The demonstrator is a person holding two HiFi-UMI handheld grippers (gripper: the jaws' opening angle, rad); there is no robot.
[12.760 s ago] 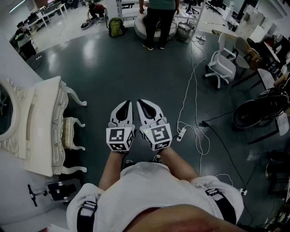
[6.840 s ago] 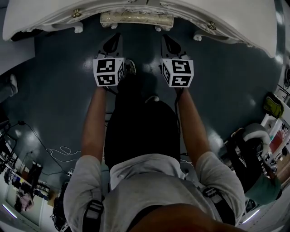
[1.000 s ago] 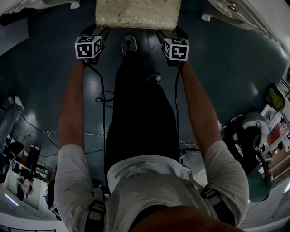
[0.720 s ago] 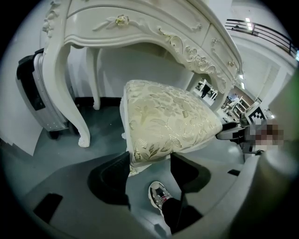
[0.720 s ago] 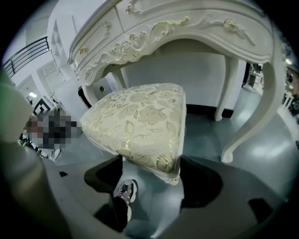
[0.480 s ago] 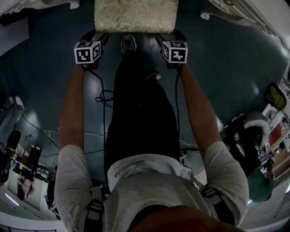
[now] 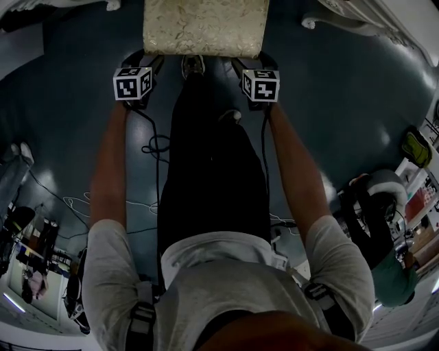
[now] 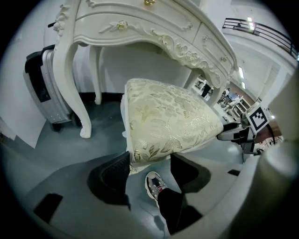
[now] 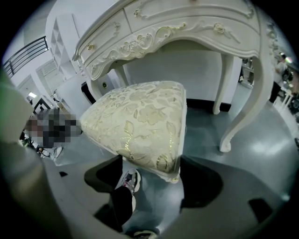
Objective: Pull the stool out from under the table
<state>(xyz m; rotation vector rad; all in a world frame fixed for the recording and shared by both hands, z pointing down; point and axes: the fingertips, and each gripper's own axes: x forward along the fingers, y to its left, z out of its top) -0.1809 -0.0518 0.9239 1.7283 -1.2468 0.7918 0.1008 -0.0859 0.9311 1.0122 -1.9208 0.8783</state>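
The stool point(image 7: 206, 27) has a cream-and-gold flowered cushion and stands at the top of the head view, out in front of the white carved table point(image 7: 384, 20). My left gripper point(image 7: 145, 62) grips its near left corner and my right gripper point(image 7: 245, 65) its near right corner. In the left gripper view the cushion point(image 8: 168, 121) runs down between the black jaws, where the left gripper point(image 8: 148, 161) is shut on the corner. In the right gripper view the cushion point(image 9: 140, 126) corner sits likewise in the right gripper point(image 9: 152, 170). The table point(image 8: 140, 23) rises behind the stool.
Curved table legs point(image 8: 74, 93) point(image 9: 247, 112) stand on the dark floor on either side of the stool. A grey suitcase point(image 8: 44, 88) is behind the left leg. The person's shoe point(image 7: 192, 66) is just under the stool's near edge. Cables point(image 7: 154, 147) lie on the floor.
Over the last second the stool and both grippers have come a little nearer to the person. Earlier, the stool was tucked under the table.
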